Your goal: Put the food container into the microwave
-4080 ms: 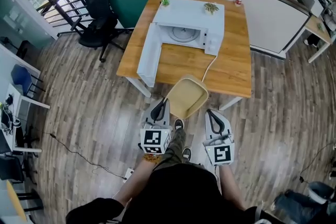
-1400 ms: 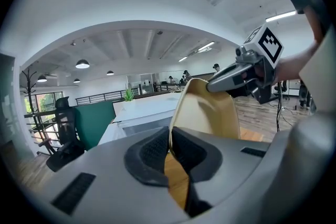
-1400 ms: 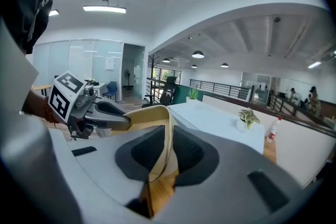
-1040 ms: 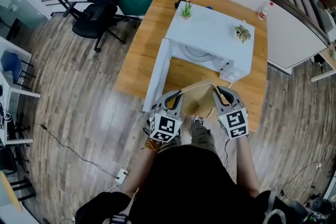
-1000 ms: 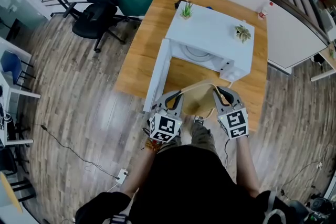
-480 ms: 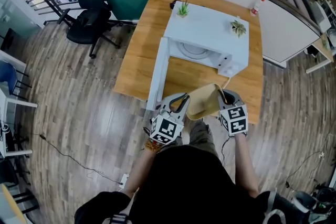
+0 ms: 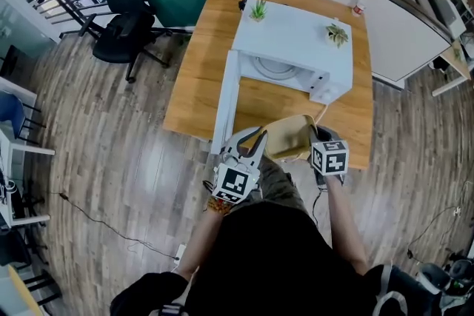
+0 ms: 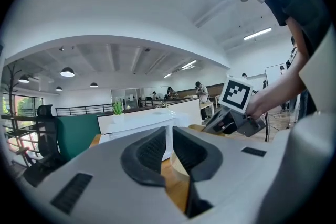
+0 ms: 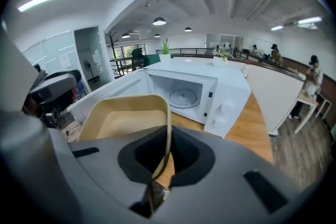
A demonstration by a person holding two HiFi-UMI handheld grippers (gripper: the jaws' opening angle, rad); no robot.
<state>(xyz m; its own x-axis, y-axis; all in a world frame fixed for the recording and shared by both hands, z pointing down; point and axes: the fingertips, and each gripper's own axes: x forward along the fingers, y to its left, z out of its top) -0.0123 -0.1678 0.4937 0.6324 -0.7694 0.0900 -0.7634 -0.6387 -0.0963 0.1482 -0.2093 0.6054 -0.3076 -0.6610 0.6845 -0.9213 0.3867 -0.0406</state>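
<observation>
Food container: looked light, thin-walled, probably flexible; the rim suited gripping. I had that rim pinched in the right hand-held gripper; the left hand-held gripper stood slightly parted, empty.

From above the person's head, one camera looks steeply down on the wooden table and the open microwave, from well back. The left gripper carries a camera close behind its jaws, facing level across the table. The right gripper camera tilts downward, with the food container very near. All three views share the microwave.
</observation>
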